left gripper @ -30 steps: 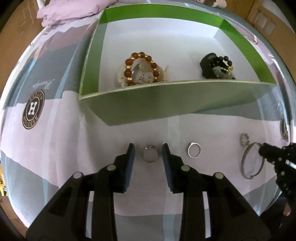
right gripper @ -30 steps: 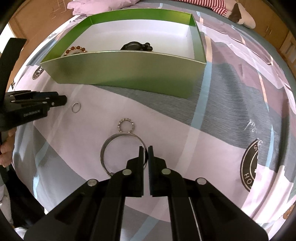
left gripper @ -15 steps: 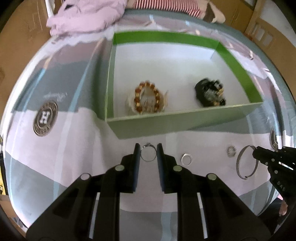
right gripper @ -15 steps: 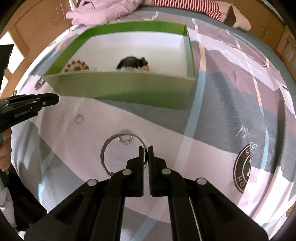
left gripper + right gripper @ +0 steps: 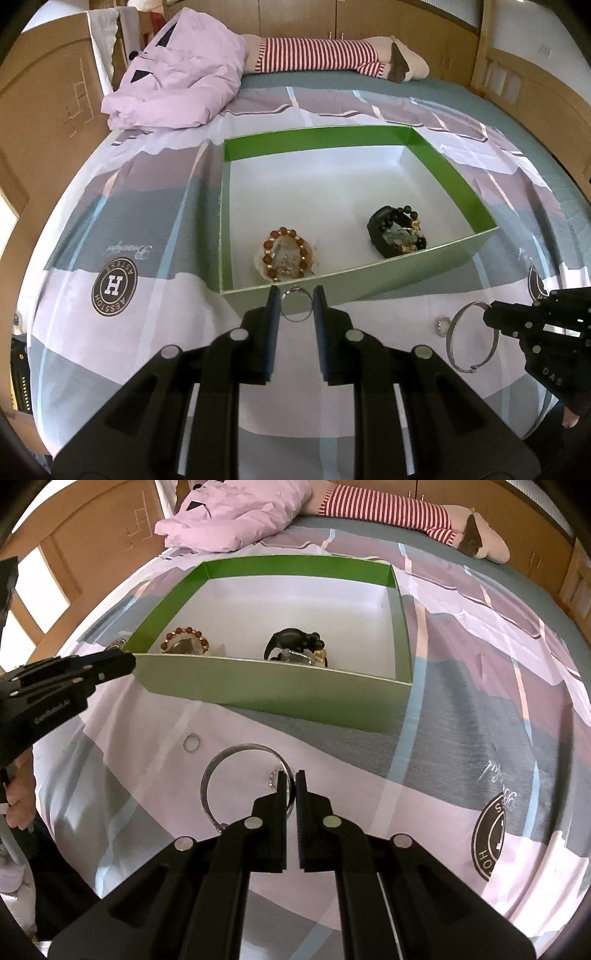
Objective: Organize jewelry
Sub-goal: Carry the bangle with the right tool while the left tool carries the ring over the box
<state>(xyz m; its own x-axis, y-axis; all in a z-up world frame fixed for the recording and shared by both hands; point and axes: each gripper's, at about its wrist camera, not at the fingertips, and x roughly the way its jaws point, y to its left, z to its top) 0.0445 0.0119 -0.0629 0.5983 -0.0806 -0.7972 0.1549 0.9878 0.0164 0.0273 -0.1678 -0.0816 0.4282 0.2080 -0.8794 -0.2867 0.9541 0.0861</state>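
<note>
Silver ring (image 5: 295, 305) in left gripper (image 5: 295, 306), bangle (image 5: 236, 779) in right gripper (image 5: 291, 788)

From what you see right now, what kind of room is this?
Most likely a bedroom. The work surface is a bed with a patterned sheet, a crumpled lilac quilt lies at its far end, and wooden wardrobe doors line the wall behind.

one green box (image 5: 399, 273) sits on the bed (image 5: 155, 229), with two beaded bracelets inside: one amber-brown (image 5: 284, 253), one black (image 5: 397, 236). three rings are in sight: one (image 5: 295, 304) between the fingers of a claw (image 5: 294, 306), one plain band (image 5: 192, 743) on the bedcover, one small beaded ring (image 5: 441, 326). one large silver bangle (image 5: 236, 779) is pinched by the second claw (image 5: 291, 790). two claws in all. one lilac quilt (image 5: 181, 77) and one striped plush toy (image 5: 332, 57) lie beyond.
</note>
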